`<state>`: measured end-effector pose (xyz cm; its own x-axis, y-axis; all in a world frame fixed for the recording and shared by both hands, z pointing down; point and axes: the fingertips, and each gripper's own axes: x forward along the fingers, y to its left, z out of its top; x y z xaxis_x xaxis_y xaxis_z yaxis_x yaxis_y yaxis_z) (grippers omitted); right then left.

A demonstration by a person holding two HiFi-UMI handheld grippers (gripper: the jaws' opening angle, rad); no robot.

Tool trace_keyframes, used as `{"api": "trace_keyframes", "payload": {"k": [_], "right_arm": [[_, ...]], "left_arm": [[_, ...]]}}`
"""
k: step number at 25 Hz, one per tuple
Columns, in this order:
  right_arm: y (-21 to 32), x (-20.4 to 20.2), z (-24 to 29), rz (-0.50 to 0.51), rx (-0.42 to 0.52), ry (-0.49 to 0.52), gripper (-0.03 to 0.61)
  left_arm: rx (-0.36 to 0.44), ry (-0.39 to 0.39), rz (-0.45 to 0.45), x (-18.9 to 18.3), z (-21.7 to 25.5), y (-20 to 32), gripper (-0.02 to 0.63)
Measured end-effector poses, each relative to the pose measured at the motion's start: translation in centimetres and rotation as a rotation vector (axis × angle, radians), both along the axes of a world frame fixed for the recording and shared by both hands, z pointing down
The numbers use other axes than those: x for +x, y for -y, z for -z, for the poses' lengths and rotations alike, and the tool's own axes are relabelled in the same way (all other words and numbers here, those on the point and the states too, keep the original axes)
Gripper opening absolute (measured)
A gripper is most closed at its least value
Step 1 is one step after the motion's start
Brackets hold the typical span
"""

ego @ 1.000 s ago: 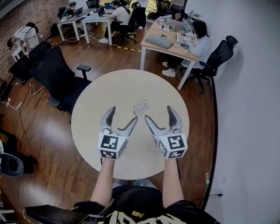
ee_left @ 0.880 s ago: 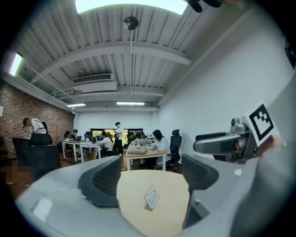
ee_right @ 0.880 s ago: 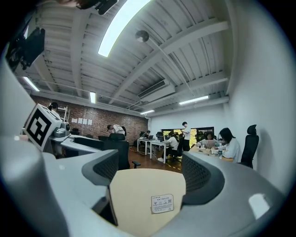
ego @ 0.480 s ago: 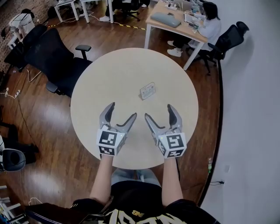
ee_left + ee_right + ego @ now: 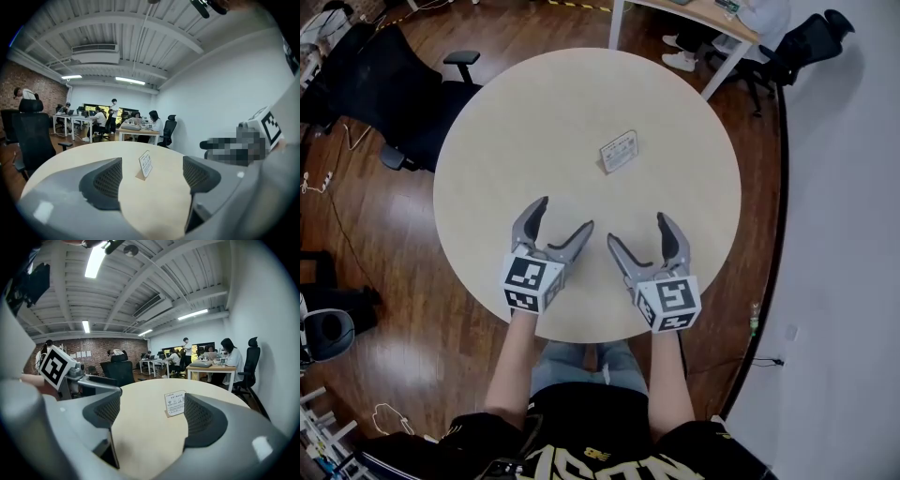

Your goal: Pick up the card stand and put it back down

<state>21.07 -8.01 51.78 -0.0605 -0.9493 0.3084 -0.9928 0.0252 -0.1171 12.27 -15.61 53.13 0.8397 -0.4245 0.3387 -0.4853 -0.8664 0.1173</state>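
Observation:
A small white card stand (image 5: 619, 151) sits upright near the middle of the round beige table (image 5: 506, 122). It also shows in the left gripper view as the card stand (image 5: 146, 164) and in the right gripper view as the card stand (image 5: 176, 403), well beyond the jaws. My left gripper (image 5: 561, 217) hovers open over the near part of the table, nothing between its fingers. My right gripper (image 5: 640, 230) is open beside it, also empty. Both point toward the stand from the near side.
A black office chair (image 5: 389, 89) stands left of the table. A desk with a seated person (image 5: 722, 14) is beyond the far edge, with another chair (image 5: 811, 37). A white wall (image 5: 853, 234) runs along the right. Wooden floor surrounds the table.
Both grippers have come down closer to the tabletop. In the head view the table and the card stand have shifted upward and away from the grippers. Both stay open and empty.

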Motion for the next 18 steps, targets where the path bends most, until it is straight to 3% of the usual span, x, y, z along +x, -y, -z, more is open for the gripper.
{"api": "trace_keyframes", "payload": {"k": [3,12,15,18], "right_arm": [[0.0,0.3,-2.1,0.004,-0.024,0.013,0.423],[0.6,2.6,-5.7,0.001,-0.061,0.064,0.423],[1.1,3.4,-6.1,0.003,-0.072,0.06,0.423],[1.4,4.1,-6.5,0.005,-0.073,0.05,0.423]], "left_arm": [[-0.012,0.001,-0.04,0.1,-1.0,1.2,0.41],[0.062,0.128,-0.102,-2.1,-4.0,6.8,0.411],[0.084,0.161,-0.166,-1.4,-5.2,8.4,0.411],[0.093,0.142,-0.206,0.8,-5.6,10.0,0.411]]}}
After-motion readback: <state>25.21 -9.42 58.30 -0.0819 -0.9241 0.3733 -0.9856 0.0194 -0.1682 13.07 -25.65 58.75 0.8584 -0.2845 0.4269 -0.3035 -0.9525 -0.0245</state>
